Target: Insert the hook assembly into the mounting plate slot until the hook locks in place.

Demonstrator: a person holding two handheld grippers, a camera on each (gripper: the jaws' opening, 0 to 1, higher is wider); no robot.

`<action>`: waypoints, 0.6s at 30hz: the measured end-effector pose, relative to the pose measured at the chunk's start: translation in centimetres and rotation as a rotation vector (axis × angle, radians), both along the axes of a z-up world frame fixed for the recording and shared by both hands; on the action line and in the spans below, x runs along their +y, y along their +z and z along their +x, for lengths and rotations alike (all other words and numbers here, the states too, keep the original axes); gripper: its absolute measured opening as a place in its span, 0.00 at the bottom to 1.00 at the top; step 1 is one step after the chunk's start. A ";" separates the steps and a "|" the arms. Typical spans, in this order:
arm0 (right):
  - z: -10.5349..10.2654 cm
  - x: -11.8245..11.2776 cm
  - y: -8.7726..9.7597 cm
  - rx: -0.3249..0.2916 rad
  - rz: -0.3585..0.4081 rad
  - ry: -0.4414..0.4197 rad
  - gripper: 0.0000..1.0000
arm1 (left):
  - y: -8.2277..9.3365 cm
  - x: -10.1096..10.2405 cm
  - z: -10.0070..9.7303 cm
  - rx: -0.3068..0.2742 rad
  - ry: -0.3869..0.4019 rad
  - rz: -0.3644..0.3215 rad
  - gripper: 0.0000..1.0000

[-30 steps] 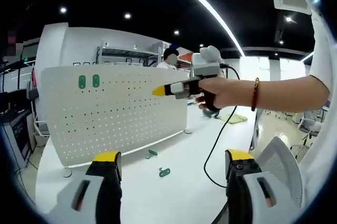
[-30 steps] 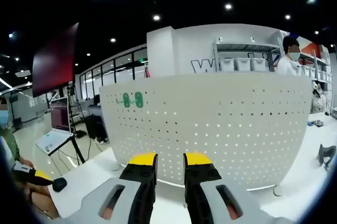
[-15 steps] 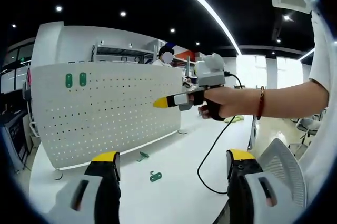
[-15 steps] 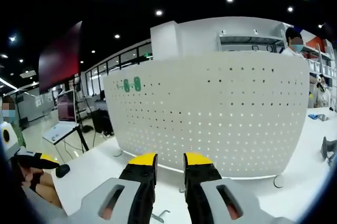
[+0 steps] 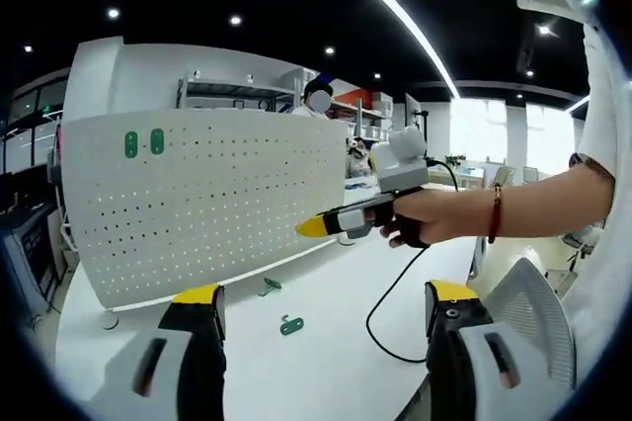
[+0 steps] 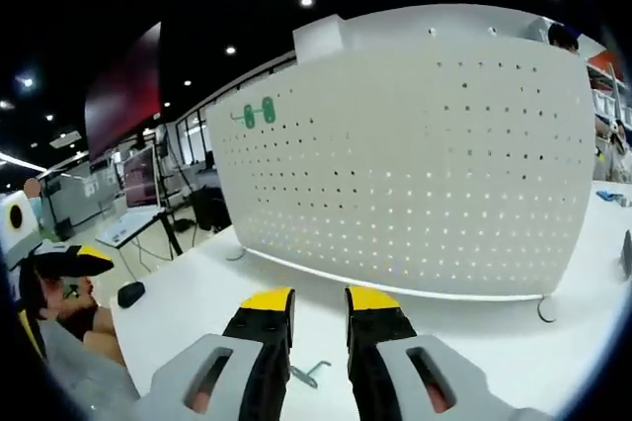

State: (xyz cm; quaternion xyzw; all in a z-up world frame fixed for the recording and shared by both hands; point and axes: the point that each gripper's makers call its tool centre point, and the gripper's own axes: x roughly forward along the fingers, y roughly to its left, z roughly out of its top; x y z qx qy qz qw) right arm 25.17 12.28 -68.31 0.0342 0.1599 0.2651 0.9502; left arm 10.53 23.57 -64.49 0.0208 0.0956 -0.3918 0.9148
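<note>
A white perforated mounting plate (image 5: 197,204) stands upright on the white table (image 5: 326,362), with two green hooks (image 5: 143,143) set near its top left. Two loose green hooks (image 5: 289,324) lie on the table in front of it. My left gripper (image 5: 321,307) is wide open and holds nothing. A hand carries my right gripper (image 5: 314,228) in front of the plate, its yellow tip closed to a point. In the right gripper view, my right gripper (image 6: 319,300) is shut and holds nothing, facing the plate (image 6: 415,174). One loose hook (image 6: 311,374) lies just below its tips.
A black cable (image 5: 385,312) trails from the right gripper across the table. A white mesh chair back (image 5: 533,293) stands at the right. The plate's foot (image 6: 541,310) rests on the table. My left gripper (image 6: 69,261) shows at the left edge, above a dark mouse (image 6: 130,293).
The right gripper has dropped lower and moved closer to the plate; a loose hook now shows under its tips. The left gripper's jaws have stayed wide open.
</note>
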 end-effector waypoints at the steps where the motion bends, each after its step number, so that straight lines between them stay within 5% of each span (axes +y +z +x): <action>1: -0.1 0.0 -0.4 0.009 0.004 0.002 0.20 | 0.0 -0.1 0.0 0.002 0.001 0.000 0.85; 18: -0.8 1.8 -6.9 0.144 -0.011 0.125 0.20 | -0.5 0.0 -0.3 0.016 0.070 0.038 0.85</action>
